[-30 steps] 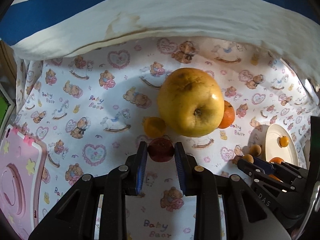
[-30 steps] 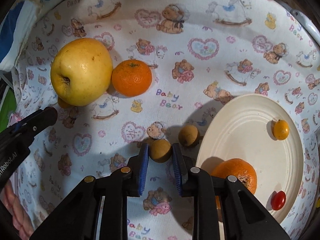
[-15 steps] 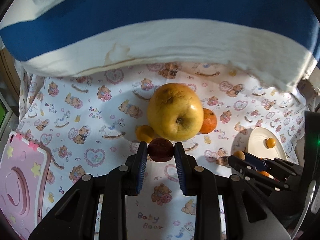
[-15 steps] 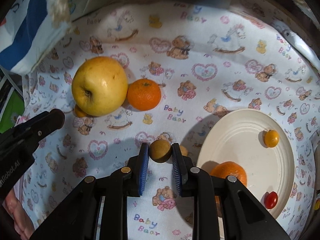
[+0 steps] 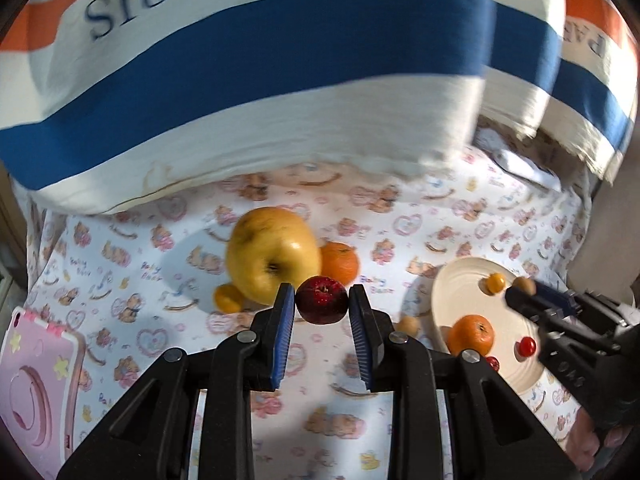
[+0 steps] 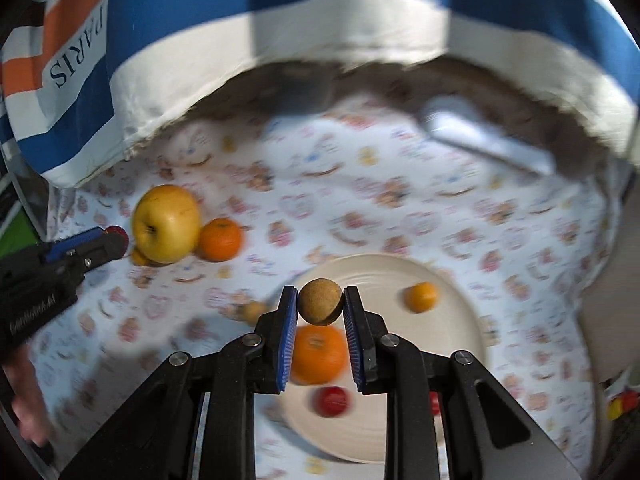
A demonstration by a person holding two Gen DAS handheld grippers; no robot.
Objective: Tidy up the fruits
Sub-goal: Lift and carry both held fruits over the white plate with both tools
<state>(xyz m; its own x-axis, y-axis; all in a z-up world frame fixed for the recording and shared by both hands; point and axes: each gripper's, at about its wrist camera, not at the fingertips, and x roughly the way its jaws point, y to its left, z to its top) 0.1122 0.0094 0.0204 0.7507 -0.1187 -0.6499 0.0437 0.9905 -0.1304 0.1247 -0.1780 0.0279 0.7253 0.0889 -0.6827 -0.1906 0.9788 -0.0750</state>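
My left gripper is shut on a small dark red fruit, held above the teddy-bear cloth in front of a big yellow apple and an orange mandarin. My right gripper is shut on a small brown round fruit, held above the cream plate. The plate holds a mandarin, a small orange fruit and a red cherry tomato. The right gripper also shows in the left wrist view, over the plate.
A second brown fruit lies on the cloth by the plate's left rim. A small orange fruit sits beside the apple. A striped blue, white and orange cloth hangs behind. A pink case lies at the left.
Both grippers have lifted with their fruits. The right one moved from the cloth to over the plate with the brown fruit. The left one drew back from the apple.
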